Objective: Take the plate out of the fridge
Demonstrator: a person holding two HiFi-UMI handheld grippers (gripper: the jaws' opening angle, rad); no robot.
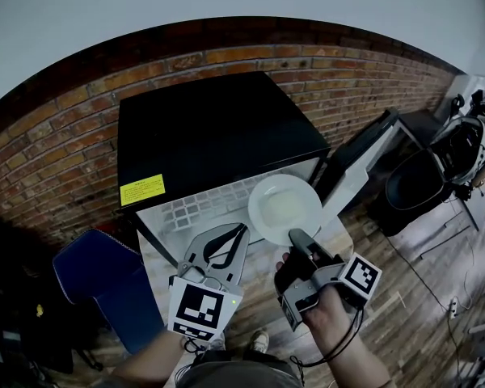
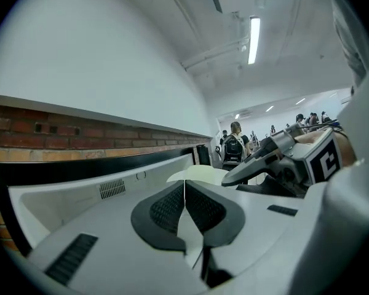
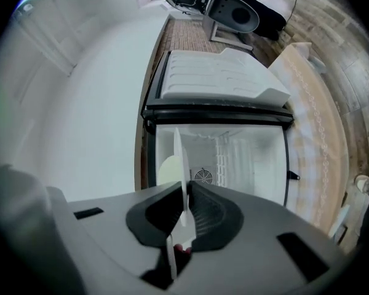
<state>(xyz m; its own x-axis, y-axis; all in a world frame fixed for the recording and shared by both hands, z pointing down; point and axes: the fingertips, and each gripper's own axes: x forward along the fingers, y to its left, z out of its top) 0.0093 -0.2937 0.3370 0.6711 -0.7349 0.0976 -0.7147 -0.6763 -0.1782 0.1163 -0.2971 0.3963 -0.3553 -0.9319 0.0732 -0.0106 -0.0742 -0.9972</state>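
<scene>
A round white plate [image 1: 284,207] hangs in front of the open black mini fridge [image 1: 218,128], over its white interior. My right gripper [image 1: 299,237] is shut on the plate's near rim. In the right gripper view the plate [image 3: 183,165] stands edge-on between the dark pads [image 3: 206,211], with the lit fridge cavity [image 3: 240,158] behind it. My left gripper [image 1: 238,231] hovers just left of the plate with its jaws together and nothing in them. In the left gripper view its pads [image 2: 169,208] meet, and the plate [image 2: 200,174] and the right gripper [image 2: 283,155] show beyond.
The fridge door [image 1: 360,156] stands swung open to the right. A brick wall [image 1: 56,152] runs behind the fridge. A blue seat [image 1: 105,285] sits at the lower left and a black chair [image 1: 420,180] at the right. Several people [image 2: 234,146] stand far off.
</scene>
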